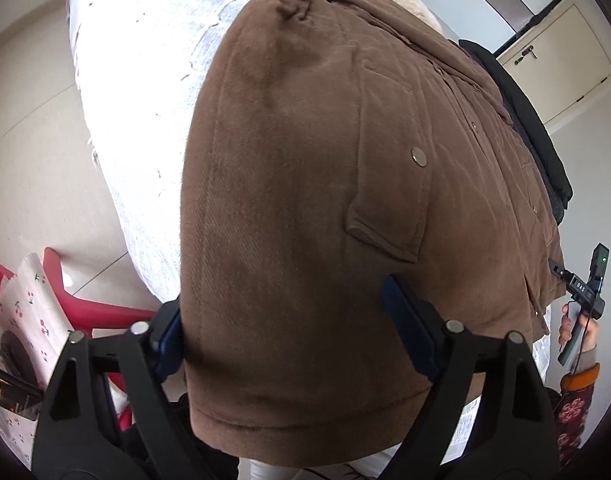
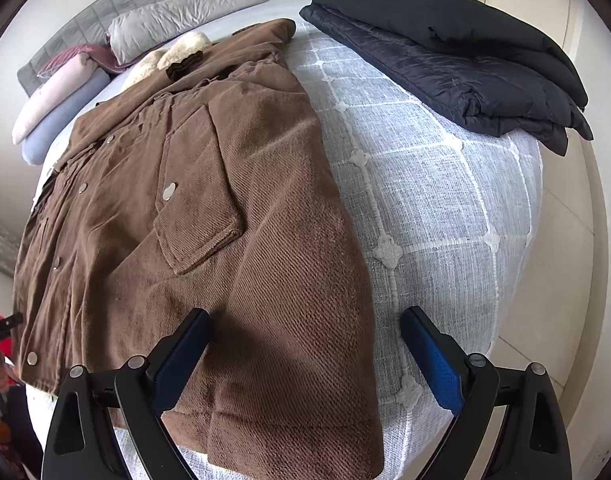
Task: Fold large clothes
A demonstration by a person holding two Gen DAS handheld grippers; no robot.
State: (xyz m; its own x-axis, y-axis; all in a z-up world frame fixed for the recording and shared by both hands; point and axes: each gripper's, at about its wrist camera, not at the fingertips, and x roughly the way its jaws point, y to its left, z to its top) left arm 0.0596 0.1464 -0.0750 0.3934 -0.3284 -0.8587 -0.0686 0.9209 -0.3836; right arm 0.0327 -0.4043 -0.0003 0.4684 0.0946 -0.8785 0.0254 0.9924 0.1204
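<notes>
Both grippers, left gripper [image 1: 283, 328] and right gripper [image 2: 305, 344], hung open over the sleeves of the brown jacket [image 2: 193, 208] spread on the bed [image 2: 425, 200], apparently poised to fold them inward.

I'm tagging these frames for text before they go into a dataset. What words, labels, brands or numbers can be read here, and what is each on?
"DAS": white letters on the black body of the right claw, seen at the right edge of the left wrist view.
Dark book or box at lower left of the same view: its orange print is too blurred to read.
Brown coat, its snaps, black folded jacket, bedspread: no text.
</notes>
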